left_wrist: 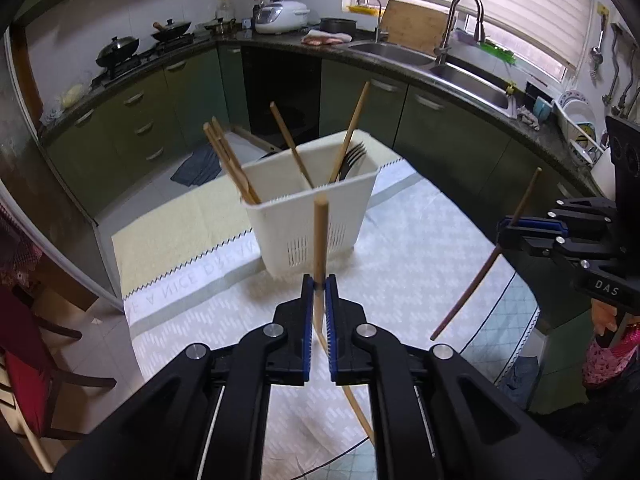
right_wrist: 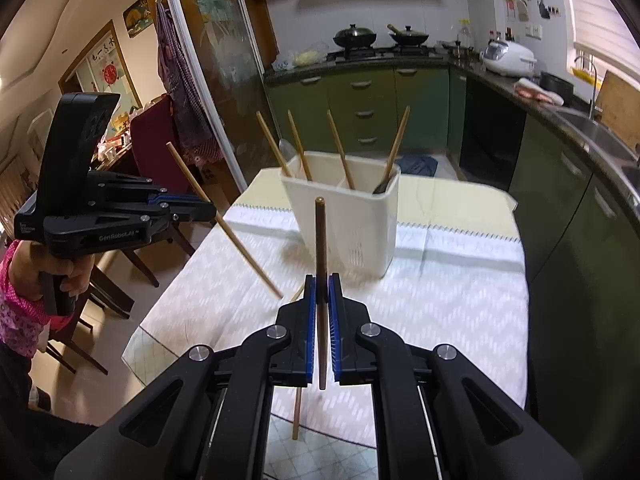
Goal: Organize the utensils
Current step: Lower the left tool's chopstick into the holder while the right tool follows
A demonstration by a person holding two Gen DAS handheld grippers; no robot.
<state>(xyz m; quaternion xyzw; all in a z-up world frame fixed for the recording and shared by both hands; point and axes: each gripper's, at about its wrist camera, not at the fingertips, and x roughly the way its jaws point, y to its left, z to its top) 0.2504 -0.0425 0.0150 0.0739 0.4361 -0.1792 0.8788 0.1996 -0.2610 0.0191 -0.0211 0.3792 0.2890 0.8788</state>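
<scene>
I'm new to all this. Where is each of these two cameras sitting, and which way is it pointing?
Left wrist view: sits on the left gripper, looking along its fingers at the white utensil holder; the light chopstick it grips shows, the right gripper at right.
Right wrist view: sits on the right gripper, facing the same holder; the dark chopstick it grips shows, the left gripper and the person's hand at left.
Shared: holder, table, kitchen counters, both grippers.

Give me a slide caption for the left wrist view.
Left gripper and right gripper each hold a chopstick above the table, before the white caddy.
</scene>
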